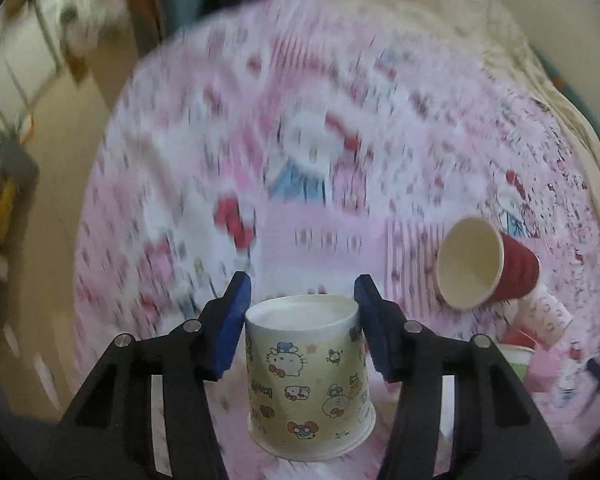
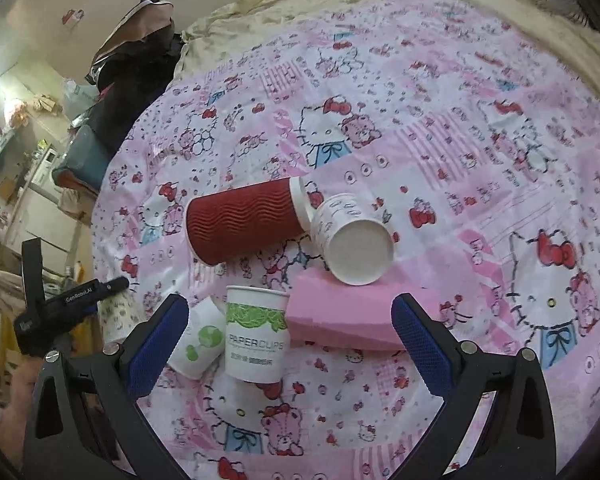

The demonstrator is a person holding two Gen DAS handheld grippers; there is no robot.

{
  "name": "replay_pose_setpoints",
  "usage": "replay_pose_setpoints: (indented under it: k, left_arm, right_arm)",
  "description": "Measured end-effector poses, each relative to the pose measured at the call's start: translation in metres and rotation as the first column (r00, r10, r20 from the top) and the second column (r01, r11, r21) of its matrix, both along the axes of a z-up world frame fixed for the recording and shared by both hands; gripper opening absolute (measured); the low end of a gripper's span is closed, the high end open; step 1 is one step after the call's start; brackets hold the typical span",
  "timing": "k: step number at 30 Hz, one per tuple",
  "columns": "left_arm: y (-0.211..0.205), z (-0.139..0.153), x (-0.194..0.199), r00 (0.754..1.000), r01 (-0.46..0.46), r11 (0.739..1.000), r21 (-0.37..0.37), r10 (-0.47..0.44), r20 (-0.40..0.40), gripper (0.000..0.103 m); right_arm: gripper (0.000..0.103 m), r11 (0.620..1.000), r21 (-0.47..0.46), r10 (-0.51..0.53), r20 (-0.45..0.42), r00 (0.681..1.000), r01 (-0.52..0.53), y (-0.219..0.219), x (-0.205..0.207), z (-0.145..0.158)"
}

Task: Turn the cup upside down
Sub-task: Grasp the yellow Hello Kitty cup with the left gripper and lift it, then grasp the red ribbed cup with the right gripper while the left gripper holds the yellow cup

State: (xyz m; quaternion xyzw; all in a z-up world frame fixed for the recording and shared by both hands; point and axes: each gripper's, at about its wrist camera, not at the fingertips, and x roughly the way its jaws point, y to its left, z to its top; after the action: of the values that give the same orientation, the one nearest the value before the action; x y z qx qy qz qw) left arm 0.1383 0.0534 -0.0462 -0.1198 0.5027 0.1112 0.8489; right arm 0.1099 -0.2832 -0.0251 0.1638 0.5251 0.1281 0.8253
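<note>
Between your left claw's (image 1: pixel 302 304) pads sits the cartoon cup (image 1: pixel 308 376). Ahead of your right claw (image 2: pixel 290 334) stands the printed cup (image 2: pixel 256 340), the ribbed cup (image 2: pixel 244 220) lying beyond it.

Ribbed red paper cup (image 2: pixel 244 220) on matt printed cloth (image 2: pixel 440 128).

Both wrist views steeply down, close over one bedsheet (image 2: pixel 440 128), red cup (image 1: pixel 516 268) shared.

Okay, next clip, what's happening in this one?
A person works two handheld claws over a pink cartoon-print bedsheet. The left claw is shut on a cartoon-print paper cup, its closed base facing the camera. The right claw is open above a green-and-white paper cup. A red ribbed cup lies on its side beyond.
</note>
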Motion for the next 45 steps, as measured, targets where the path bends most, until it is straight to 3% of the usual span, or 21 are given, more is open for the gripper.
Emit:
replay_pose_setpoints:
  k: [3, 6, 8, 14, 18, 21, 23, 24, 26, 27, 30, 31, 32, 35, 38, 41, 45]
  left_arm:
    - [0.006, 0.003, -0.003, 0.997, 0.013, 0.999, 0.045, -0.017, 0.070, 0.050]
    - [0.007, -0.003, -0.006, 0.995, -0.012, 0.996, 0.088, 0.003, 0.098, 0.050]
    - [0.009, -0.011, -0.012, 0.996, -0.008, 0.995, 0.097, 0.000, 0.087, 0.050]
    - [0.006, -0.029, -0.028, 0.998, -0.009, 0.991, 0.137, -0.001, 0.070, 0.050]
    - [0.005, -0.036, -0.036, 0.999, 0.000, 0.989, 0.145, -0.008, 0.050, 0.050]
    - [0.005, -0.032, -0.038, 0.997, 0.013, 0.992, 0.129, -0.023, 0.076, 0.050]
    - [0.008, -0.028, -0.037, 0.994, 0.011, 0.994, 0.106, -0.022, 0.109, 0.050]
    - [0.010, -0.026, -0.036, 0.991, 0.006, 0.996, 0.089, -0.018, 0.129, 0.050]
    - [0.013, -0.024, -0.034, 0.987, -0.011, 0.998, 0.068, 0.000, 0.161, 0.050]
    - [0.014, -0.025, -0.032, 0.984, -0.026, 0.997, 0.077, 0.012, 0.176, 0.050]
    - [0.013, -0.033, -0.025, 0.989, -0.019, 0.997, 0.074, 0.007, 0.150, 0.050]
    - [0.011, -0.035, -0.025, 0.990, -0.011, 0.996, 0.093, -0.003, 0.144, 0.050]
    - [0.008, -0.036, -0.026, 0.990, -0.004, 0.993, 0.116, -0.013, 0.143, 0.050]
    - [0.006, -0.039, -0.031, 0.992, 0.010, 0.995, 0.102, -0.022, 0.123, 0.050]
    - [0.001, -0.038, -0.034, 0.991, 0.034, 0.993, 0.109, -0.048, 0.125, 0.050]
    - [0.004, -0.036, -0.033, 0.990, 0.037, 0.996, 0.078, -0.047, 0.136, 0.050]
    - [0.012, -0.036, -0.031, 0.989, 0.028, 1.000, 0.004, -0.029, 0.146, 0.050]
  right_arm:
    - [0.102, 0.998, 0.057, 0.017, -0.075, 0.997, -0.013, -0.003, 0.024, -0.006]
    - [0.085, 0.991, 0.129, 0.039, -0.141, 0.989, -0.020, -0.004, 0.057, -0.012]
    - [0.085, 0.989, 0.145, 0.058, -0.173, 0.983, -0.033, 0.000, 0.080, -0.017]
    - [0.077, 0.993, 0.071, 0.106, -0.216, 0.971, -0.093, 0.017, 0.133, -0.033]
    - [0.069, 0.987, 0.048, 0.160, -0.285, 0.945, -0.152, 0.021, 0.156, -0.052]
    - [0.069, 0.974, 0.039, 0.224, -0.308, 0.925, -0.223, 0.024, 0.166, -0.055]
    - [0.070, 0.907, -0.103, 0.369, -0.267, 0.890, -0.408, 0.043, 0.166, -0.041]
    - [0.070, 0.845, -0.191, 0.448, -0.259, 0.856, -0.500, 0.055, 0.163, -0.035]
    - [0.069, 0.680, -0.340, 0.592, -0.268, 0.760, -0.650, 0.077, 0.156, -0.027]
    - [0.070, 0.620, -0.387, 0.629, -0.275, 0.727, -0.682, 0.084, 0.153, -0.026]
    - [0.069, 0.366, -0.551, 0.763, -0.284, 0.581, -0.750, 0.106, 0.138, -0.026]
    - [0.069, 0.294, -0.582, 0.788, -0.302, 0.537, -0.758, 0.111, 0.134, -0.029]
    - [0.069, 0.249, -0.584, 0.802, -0.324, 0.503, -0.773, 0.114, 0.132, -0.033]
    - [0.069, 0.171, -0.541, 0.820, -0.385, 0.423, -0.823, 0.120, 0.132, -0.050]
    - [0.069, 0.120, -0.516, 0.827, -0.421, 0.373, -0.848, 0.127, 0.130, -0.065]
    - [0.069, 0.088, -0.501, 0.831, -0.440, 0.341, -0.861, 0.132, 0.131, -0.080]
    - [0.069, 0.070, -0.494, 0.820, -0.466, 0.332, -0.866, 0.135, 0.136, -0.101]
